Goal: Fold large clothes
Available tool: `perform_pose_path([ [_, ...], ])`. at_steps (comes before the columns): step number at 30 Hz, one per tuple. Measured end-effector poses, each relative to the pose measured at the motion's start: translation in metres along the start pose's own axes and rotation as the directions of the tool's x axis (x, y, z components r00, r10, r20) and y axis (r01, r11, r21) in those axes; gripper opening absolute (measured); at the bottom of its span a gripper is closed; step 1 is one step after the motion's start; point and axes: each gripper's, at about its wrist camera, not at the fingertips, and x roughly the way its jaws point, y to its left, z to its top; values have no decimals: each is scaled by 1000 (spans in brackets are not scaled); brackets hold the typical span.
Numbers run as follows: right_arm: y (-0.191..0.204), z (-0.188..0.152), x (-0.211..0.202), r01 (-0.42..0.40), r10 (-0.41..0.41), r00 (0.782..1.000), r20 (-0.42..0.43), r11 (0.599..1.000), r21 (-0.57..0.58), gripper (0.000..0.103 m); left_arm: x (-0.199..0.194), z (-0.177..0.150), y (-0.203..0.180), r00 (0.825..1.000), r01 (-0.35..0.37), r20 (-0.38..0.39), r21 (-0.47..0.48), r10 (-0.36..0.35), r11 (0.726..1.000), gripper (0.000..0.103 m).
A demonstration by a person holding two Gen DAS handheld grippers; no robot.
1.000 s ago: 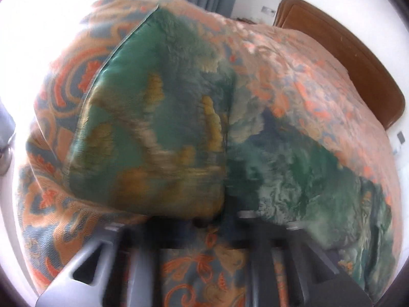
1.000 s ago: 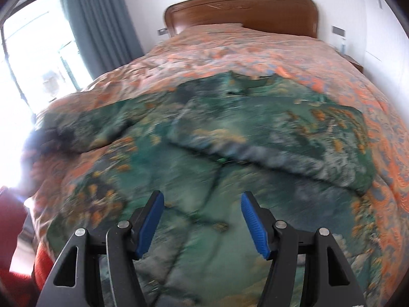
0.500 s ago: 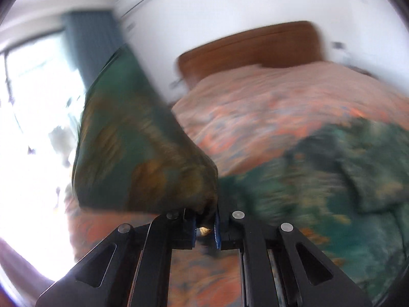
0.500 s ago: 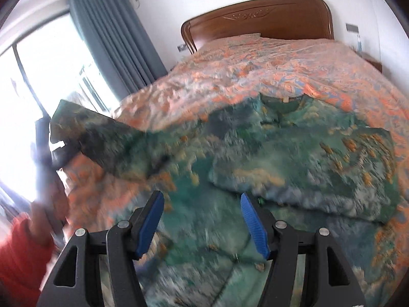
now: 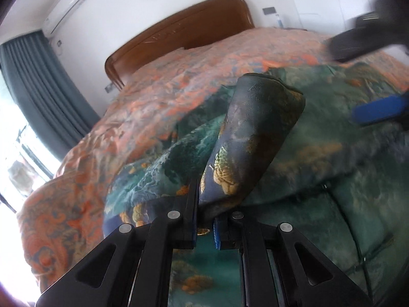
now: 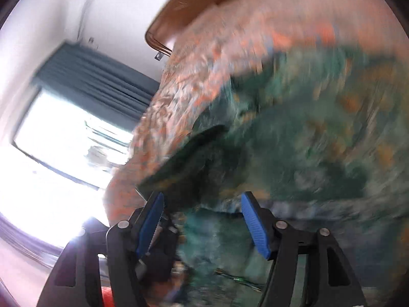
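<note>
A large green garment (image 5: 319,153) with gold and teal print lies spread on the bed. My left gripper (image 5: 204,226) is shut on its sleeve (image 5: 250,138), which stands up from the jaws and lies over the garment's body. My right gripper (image 6: 202,220) is open and empty, low over the same garment (image 6: 319,133); that view is blurred. One blue pad of the right gripper (image 5: 378,110) shows at the right edge of the left wrist view.
The bed has an orange patterned cover (image 5: 153,107) and a wooden headboard (image 5: 184,33) against a white wall. Grey-blue curtains (image 5: 43,89) and a bright window (image 6: 66,148) are on the left. An air conditioner (image 5: 66,2) hangs high on the wall.
My left gripper has carried the sleeve from the bed's left side inward over the garment's body. My right gripper has swung left and tilted, still open.
</note>
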Motion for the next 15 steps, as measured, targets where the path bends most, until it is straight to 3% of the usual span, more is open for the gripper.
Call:
perform_pose_path([
  [3, -32, 6, 32, -131, 139, 990, -29, 973, 192, 69, -2, -5, -5, 1000, -22, 20, 47, 21, 999, 9],
  [6, -37, 10, 61, -232, 259, 964, -60, 931, 281, 71, 2, -7, -13, 999, -41, 36, 93, 38, 995, 9],
  [8, -32, 12, 76, -259, 296, 952, -77, 914, 313, 73, 0, -10, -17, 998, -52, 45, 117, 47, 992, 9],
  [11, -18, 15, 90, -233, 280, 951, -128, 926, 297, 73, 1, -13, -23, 997, -63, 52, 146, 56, 987, 9],
  [13, -5, 17, 96, -158, 205, 960, -190, 959, 236, 73, 4, -14, -25, 997, -66, 46, 159, 60, 985, 12],
  [14, 6, 17, 100, -103, 139, 962, -237, 982, 158, 64, 6, -15, -24, 997, -69, 44, 163, 62, 984, 14],
  [15, 15, 17, 102, -73, 95, 961, -258, 993, 91, 32, 5, -16, -24, 997, -64, 44, 162, 58, 985, 18],
])
